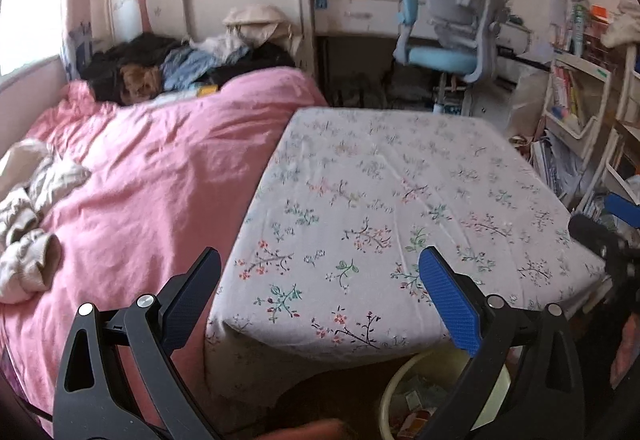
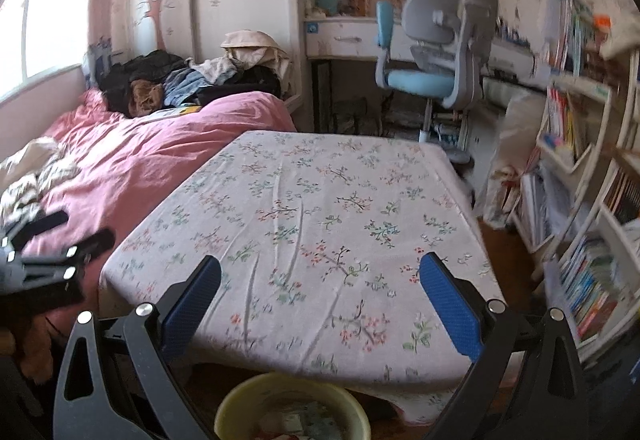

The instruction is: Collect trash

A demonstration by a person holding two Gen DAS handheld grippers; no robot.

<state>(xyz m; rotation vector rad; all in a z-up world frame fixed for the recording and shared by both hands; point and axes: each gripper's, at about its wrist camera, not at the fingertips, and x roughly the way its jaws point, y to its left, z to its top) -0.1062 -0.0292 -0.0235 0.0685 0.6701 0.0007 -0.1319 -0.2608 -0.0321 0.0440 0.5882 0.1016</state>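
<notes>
A pale yellow-green bin (image 2: 244, 400) with paper scraps inside stands on the floor at the near edge of the floral-clothed table (image 2: 320, 208); it also shows in the left wrist view (image 1: 390, 392). My left gripper (image 1: 320, 264) is open and empty above the table's near left corner. My right gripper (image 2: 320, 268) is open and empty above the table's near edge. The left gripper (image 2: 52, 240) appears at the left of the right wrist view. The right gripper (image 1: 604, 236) appears at the right edge of the left wrist view.
A bed with a pink duvet (image 1: 152, 176) lies left of the table (image 1: 380, 200), with clothes (image 1: 192, 60) piled at its far end. A blue and grey desk chair (image 2: 436, 52) stands beyond the table. Bookshelves (image 2: 592, 220) fill the right side.
</notes>
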